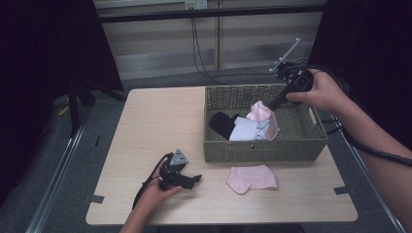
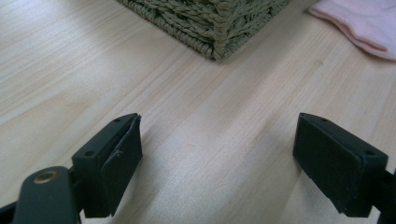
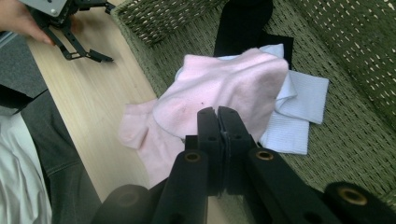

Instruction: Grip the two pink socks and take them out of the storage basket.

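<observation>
My right gripper (image 1: 273, 107) hangs over the woven basket (image 1: 265, 145), slanting down from the far right. Its jaws are shut on the edge of a pink sock (image 1: 262, 115), which droops from the tips (image 3: 217, 114) above the basket's contents. The held pink sock (image 3: 229, 81) covers part of a pale blue sock (image 3: 299, 100) and a black sock (image 3: 243, 23) lying inside. A second pink sock (image 1: 252, 178) lies flat on the table in front of the basket. My left gripper (image 1: 197, 178) rests low on the table at front left, open (image 2: 219, 135) and with nothing between its jaws.
The basket's near corner (image 2: 219, 28) stands just ahead of the left gripper, with the table sock's edge (image 2: 359, 23) to its right. The wooden table (image 1: 160, 126) has bare surface left of the basket. Cables trail from both grippers.
</observation>
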Demonstrator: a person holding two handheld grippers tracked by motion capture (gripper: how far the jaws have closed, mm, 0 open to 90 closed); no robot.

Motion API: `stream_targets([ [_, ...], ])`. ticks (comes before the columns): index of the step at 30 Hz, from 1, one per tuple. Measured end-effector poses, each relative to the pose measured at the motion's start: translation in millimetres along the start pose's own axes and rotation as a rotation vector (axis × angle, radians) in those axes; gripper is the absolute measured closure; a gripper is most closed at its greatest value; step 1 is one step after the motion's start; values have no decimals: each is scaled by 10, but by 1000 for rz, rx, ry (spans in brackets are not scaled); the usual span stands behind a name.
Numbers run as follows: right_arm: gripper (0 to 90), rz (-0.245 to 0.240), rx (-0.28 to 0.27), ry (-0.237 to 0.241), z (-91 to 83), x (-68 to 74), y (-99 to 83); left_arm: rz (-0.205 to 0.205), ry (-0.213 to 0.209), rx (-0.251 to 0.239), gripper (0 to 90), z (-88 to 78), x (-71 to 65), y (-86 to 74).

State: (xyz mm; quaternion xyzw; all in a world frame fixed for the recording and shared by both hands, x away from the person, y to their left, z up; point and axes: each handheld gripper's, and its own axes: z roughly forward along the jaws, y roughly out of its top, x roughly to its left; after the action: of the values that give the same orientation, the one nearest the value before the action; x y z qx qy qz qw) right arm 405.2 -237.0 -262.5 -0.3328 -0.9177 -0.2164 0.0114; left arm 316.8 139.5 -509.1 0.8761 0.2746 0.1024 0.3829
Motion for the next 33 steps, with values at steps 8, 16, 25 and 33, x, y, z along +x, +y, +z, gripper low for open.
stream_targets([
  [8,886,-21,-12,4,-133,103,11,0,-1,0,152,0,0,0],
  [16,886,-52,-16,19,-181,208,9,0,0,0,152,0,0,0],
  [25,886,-83,-32,31,-268,339,-14,5,4,0,152,-2,2,1],
  [33,886,-114,-36,53,-261,455,-95,0,0,0,152,0,-1,0],
])
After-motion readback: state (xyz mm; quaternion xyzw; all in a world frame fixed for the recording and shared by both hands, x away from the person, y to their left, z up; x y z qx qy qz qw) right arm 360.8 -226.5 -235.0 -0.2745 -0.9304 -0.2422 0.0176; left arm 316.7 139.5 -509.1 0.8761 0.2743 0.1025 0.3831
